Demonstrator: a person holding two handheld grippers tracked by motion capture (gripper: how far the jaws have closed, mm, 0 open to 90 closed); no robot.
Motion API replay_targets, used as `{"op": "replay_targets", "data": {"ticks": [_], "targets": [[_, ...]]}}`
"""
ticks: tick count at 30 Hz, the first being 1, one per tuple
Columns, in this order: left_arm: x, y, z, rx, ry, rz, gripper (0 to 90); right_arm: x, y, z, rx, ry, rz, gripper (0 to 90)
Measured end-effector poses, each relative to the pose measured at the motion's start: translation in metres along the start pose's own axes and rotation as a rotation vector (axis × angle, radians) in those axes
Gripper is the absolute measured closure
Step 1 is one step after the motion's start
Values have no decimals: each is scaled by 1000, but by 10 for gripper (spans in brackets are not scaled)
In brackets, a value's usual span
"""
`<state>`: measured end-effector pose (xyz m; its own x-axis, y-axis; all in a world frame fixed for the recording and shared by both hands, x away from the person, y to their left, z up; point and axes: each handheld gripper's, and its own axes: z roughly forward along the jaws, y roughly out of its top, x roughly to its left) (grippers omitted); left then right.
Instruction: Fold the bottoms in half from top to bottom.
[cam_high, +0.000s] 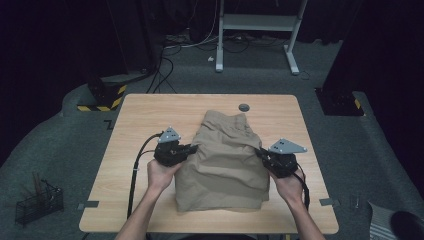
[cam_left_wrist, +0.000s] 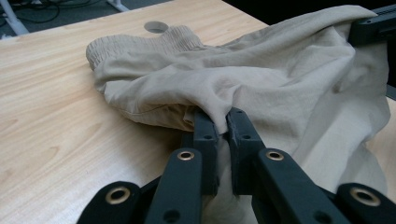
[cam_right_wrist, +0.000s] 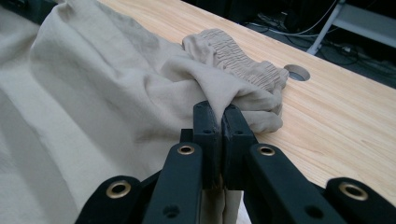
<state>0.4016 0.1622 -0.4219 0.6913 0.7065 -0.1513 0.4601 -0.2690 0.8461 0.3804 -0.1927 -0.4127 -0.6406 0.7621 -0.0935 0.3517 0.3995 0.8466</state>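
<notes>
A beige pair of trousers (cam_high: 225, 160) with an elastic ribbed waistband (cam_left_wrist: 140, 42) lies folded on the wooden table (cam_high: 145, 115), waistband at the far end. My left gripper (cam_high: 192, 148) is shut on the cloth's left edge, and in the left gripper view its jaws pinch a fold of trousers (cam_left_wrist: 261, 79) near my left gripper (cam_left_wrist: 223, 122) tips. My right gripper (cam_high: 261, 151) is shut on the right edge. In the right gripper view the trousers (cam_right_wrist: 93, 88) rise from my right gripper (cam_right_wrist: 222, 112), with the waistband (cam_right_wrist: 233, 56) beyond. The cloth is lifted between both grips.
A round cable hole (cam_high: 244, 107) sits in the table beyond the waistband. A white desk frame (cam_high: 255, 30) and cables lie on the floor behind. A wire basket (cam_high: 37, 202) stands on the floor at left.
</notes>
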Motion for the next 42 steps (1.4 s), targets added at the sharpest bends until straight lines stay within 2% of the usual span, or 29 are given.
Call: {"op": "replay_targets", "data": {"ticks": [4,6,13,15,17,18,23,24,26,29,30,33,35,40,42], "targets": [[-5,2,-7,-8,-9,9,839,2,-1,-6,-13,0,-6,864],[-10,0,-13,-28,-7,17,839,6,-1,-12,-27,-1,-11,863],[-19,-7,-22,-26,-32,24,839,16,-10,-24,-32,7,-35,863],[-25,-6,-32,-26,-41,38,839,20,-12,-34,-49,33,-27,863],[-28,-5,-36,-27,-47,43,839,23,-11,-38,-53,37,-32,864],[-30,-3,-41,-31,-48,52,839,28,-8,-46,-65,36,-57,864],[-49,2,-67,-59,-46,99,839,36,-4,-64,-103,58,-79,864],[-51,3,-72,-66,-48,105,839,39,-2,-72,-119,67,-87,864],[-54,6,-77,-76,-46,111,839,41,0,-77,-135,68,-92,863],[-50,12,-75,-88,-45,100,839,39,2,-77,-144,63,-95,864],[-47,14,-72,-92,-43,95,839,35,4,-73,-147,59,-79,864],[-44,17,-63,-86,6,108,839,32,5,-67,-144,60,-65,864],[-43,19,-58,-87,21,114,839,29,5,-63,-134,60,-60,864],[-34,21,-48,-87,23,89,838,22,5,-58,-138,55,-42,864],[-32,22,-45,-81,32,91,838,20,5,-56,-138,52,-34,864]]}}
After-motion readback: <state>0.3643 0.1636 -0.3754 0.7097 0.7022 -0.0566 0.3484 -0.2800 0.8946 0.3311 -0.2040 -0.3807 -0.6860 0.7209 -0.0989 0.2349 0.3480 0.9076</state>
